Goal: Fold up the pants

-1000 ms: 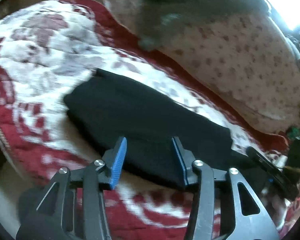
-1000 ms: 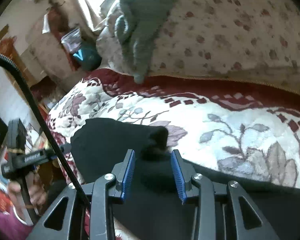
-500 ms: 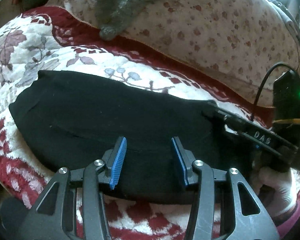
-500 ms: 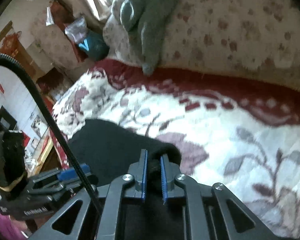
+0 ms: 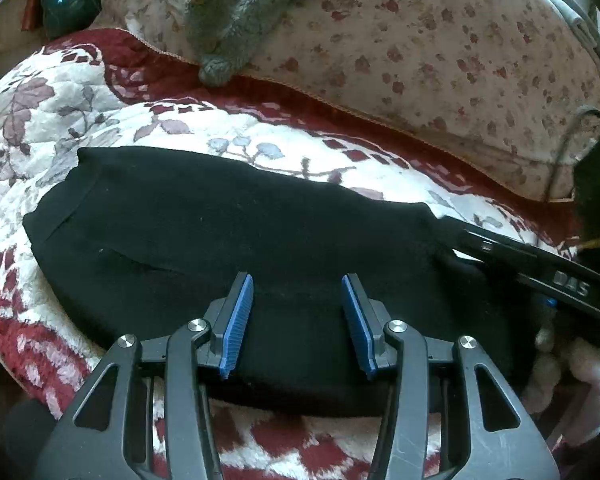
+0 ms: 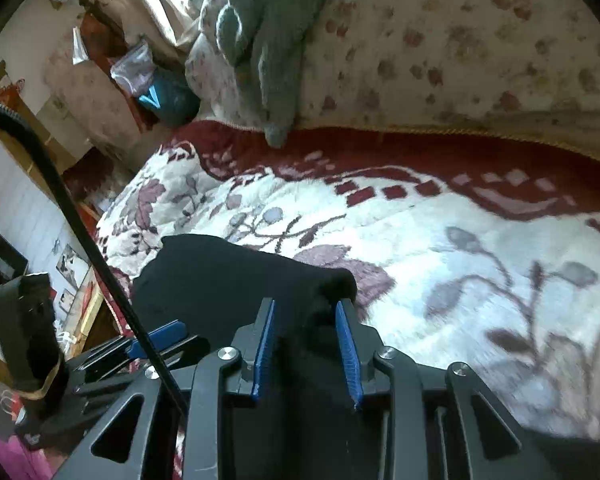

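Left gripper (image 5: 297, 292): jaws spread wide, grasping nothing. Blue pads (image 5: 239, 320) hover over the near edge of the black pants (image 5: 228, 236); whether they touch the fabric can't be told from this view.

Right gripper (image 6: 305, 312): jaws parted, a bunched corner of the pants (image 6: 228, 276) sits between the blue pads (image 6: 265, 344). The fabric lump sits against the right-side pad; there is a visible gap on the other side, so it is not clamped. In the left wrist view the right gripper (image 5: 452, 228) comes in from the right edge, its tip at the right end of the pants.

Pants: folded into one long black bundle, lying flat across the bed blanket (image 5: 340, 160), long axis running left-right in the left wrist view. The near edge is rounded and thick; a faint crease line runs along the top layer.

Blanket is plush, white with a grey-mauve floral pattern and dark red border. Behind it is a cream cushion with small red-brown flecks (image 5: 440, 48), with a grey knit garment (image 5: 240, 32) draped over its top, one end hanging down to the blanket edge.

Black cable (image 6: 72, 216) crosses the left of the right wrist view. The left gripper (image 6: 156, 334) shows low left there, beside the pants.
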### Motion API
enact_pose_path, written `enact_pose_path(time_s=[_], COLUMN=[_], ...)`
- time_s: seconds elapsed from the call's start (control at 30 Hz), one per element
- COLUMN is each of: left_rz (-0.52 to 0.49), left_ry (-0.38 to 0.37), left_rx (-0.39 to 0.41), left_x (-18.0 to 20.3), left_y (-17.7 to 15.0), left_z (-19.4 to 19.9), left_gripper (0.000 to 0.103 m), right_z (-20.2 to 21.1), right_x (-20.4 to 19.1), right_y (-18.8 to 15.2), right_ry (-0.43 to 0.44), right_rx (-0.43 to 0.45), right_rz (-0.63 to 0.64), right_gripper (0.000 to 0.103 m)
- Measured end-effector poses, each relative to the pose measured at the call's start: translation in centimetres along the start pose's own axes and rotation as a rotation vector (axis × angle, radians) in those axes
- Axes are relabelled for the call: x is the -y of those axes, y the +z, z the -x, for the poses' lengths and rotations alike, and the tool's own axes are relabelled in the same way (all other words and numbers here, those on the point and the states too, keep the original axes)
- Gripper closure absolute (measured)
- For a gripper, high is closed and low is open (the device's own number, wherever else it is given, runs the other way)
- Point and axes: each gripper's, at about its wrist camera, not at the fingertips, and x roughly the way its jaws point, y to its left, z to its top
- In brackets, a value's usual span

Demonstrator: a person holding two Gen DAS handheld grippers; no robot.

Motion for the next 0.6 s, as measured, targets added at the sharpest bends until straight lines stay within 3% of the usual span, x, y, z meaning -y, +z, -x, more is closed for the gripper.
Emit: enact_pose_path(time_s=[0.1, 0.27, 0.6], left_rz=[-0.011, -0.041, -0.174], left_ry=[0.001, -0.053, -0.258], left_rx=[0.023, 0.038, -0.04], left_x=[0.5, 2.2, 10.1], left_y=[-0.1, -0.2, -1.1], left_z=[1.0, 2.6, 2.7], left_gripper=[0.059, 0.059, 0.056], right_z=[2.7, 8.2, 19.8], right_x=[0.1, 1.0, 7.3], right_y=[-0.9, -3.2, -10.3], right_ry=[0.007, -0.063, -0.255], right_rx=[0.038, 0.1, 0.181], right_rz=[-0.017, -0.023, -0.202], right_gripper=[0.074, 0.068, 0.059])
